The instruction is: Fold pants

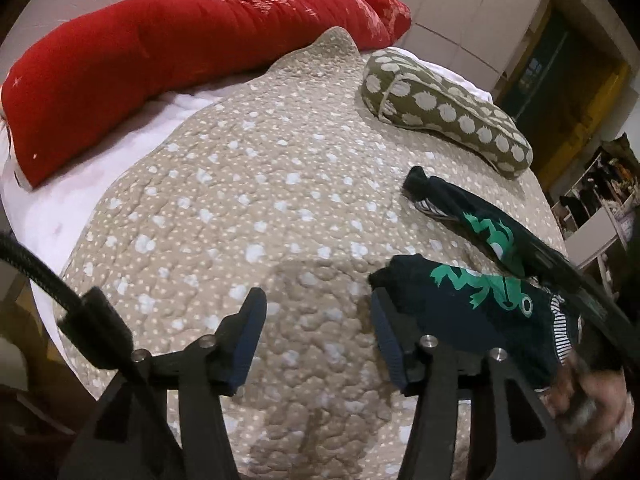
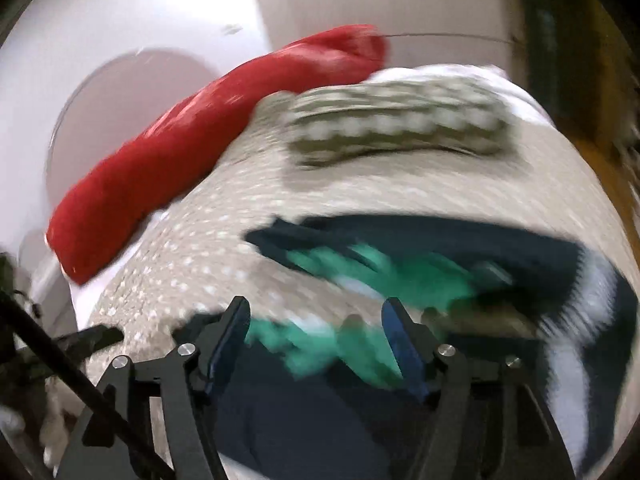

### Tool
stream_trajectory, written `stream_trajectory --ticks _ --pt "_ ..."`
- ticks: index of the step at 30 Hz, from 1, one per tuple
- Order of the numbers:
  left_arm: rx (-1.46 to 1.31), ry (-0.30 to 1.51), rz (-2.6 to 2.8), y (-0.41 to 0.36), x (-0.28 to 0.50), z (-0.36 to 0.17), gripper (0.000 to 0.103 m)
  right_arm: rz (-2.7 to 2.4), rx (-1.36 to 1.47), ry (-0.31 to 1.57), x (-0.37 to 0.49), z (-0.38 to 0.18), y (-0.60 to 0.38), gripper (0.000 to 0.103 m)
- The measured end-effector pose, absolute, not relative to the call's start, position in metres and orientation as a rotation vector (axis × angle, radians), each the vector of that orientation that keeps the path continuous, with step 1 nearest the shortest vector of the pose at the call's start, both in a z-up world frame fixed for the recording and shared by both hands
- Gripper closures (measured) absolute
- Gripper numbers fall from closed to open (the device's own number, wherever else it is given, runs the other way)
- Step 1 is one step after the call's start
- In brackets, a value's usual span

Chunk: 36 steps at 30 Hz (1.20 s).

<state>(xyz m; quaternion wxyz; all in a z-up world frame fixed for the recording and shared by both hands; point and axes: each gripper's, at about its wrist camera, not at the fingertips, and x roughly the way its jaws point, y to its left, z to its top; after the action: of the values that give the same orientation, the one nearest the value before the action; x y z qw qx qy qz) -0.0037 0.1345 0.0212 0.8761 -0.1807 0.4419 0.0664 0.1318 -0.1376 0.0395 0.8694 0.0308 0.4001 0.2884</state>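
Observation:
Small dark navy pants [image 1: 472,316] with green frog prints and a striped waistband lie crumpled on the beige dotted quilt [image 1: 248,208], at the right. My left gripper [image 1: 318,300] is open and empty above the quilt; its right finger is beside the pants' left edge. The right gripper shows in the left wrist view as a dark arm [image 1: 560,276] over the pants. In the blurred right wrist view my right gripper [image 2: 314,312] is open just above the pants [image 2: 420,272]; whether it touches them I cannot tell.
A long red cushion [image 1: 168,68] lies along the far left of the bed. An olive pillow with white dots [image 1: 444,112] lies at the far right. White sheet [image 1: 60,208] shows at the left edge. Shelves [image 1: 600,192] stand beyond the bed on the right.

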Motion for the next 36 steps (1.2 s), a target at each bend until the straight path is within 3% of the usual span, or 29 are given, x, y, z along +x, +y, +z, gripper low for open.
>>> stream_trajectory --ticks 5,6,7,8,13,15,17,18,20,27,32,36 --pt "-0.405 0.919 0.155 0.157 -0.012 0.015 0.05 0.588 -0.243 0.813 0.171 0.017 -0.031 0.028" --pt "-0.412 0.918 0.163 0.163 -0.014 0.013 0.049 0.572 -0.29 0.821 0.179 0.01 -0.018 0.032" --pt "-0.422 0.917 0.171 0.17 -0.015 0.012 0.049 0.55 -0.334 0.86 0.19 -0.002 -0.008 0.066" --pt "-0.428 0.916 0.177 0.175 -0.016 0.011 0.049 0.549 -0.338 0.912 0.199 -0.011 -0.004 0.093" --pt "-0.442 0.896 0.213 0.193 -0.02 0.009 0.049 0.646 -0.073 1.027 0.206 -0.01 -0.014 0.093" --pt "-0.441 0.887 0.212 0.192 -0.022 0.011 0.049 0.701 -0.013 1.059 0.201 -0.01 -0.012 0.085" --pt "-0.415 0.873 0.213 0.185 -0.026 0.016 0.049 0.739 0.026 1.085 0.195 -0.011 -0.01 0.048" --pt "-0.399 0.86 0.214 0.181 -0.028 0.021 0.049 0.746 0.049 1.076 0.191 -0.009 -0.013 0.044" --pt "-0.361 0.823 0.227 0.174 -0.033 0.03 0.044 0.744 0.082 1.029 0.172 0.003 -0.028 0.044" --pt "-0.132 0.568 0.324 0.121 -0.061 0.078 0.011 0.665 0.174 0.925 0.107 0.027 -0.109 0.036" --pt "-0.072 0.542 0.213 0.078 -0.062 0.087 0.005 0.521 0.226 0.859 0.064 0.031 -0.173 0.024" --pt "-0.062 0.63 0.094 0.043 -0.058 0.076 0.005 0.417 0.262 0.861 0.045 0.025 -0.205 0.022"
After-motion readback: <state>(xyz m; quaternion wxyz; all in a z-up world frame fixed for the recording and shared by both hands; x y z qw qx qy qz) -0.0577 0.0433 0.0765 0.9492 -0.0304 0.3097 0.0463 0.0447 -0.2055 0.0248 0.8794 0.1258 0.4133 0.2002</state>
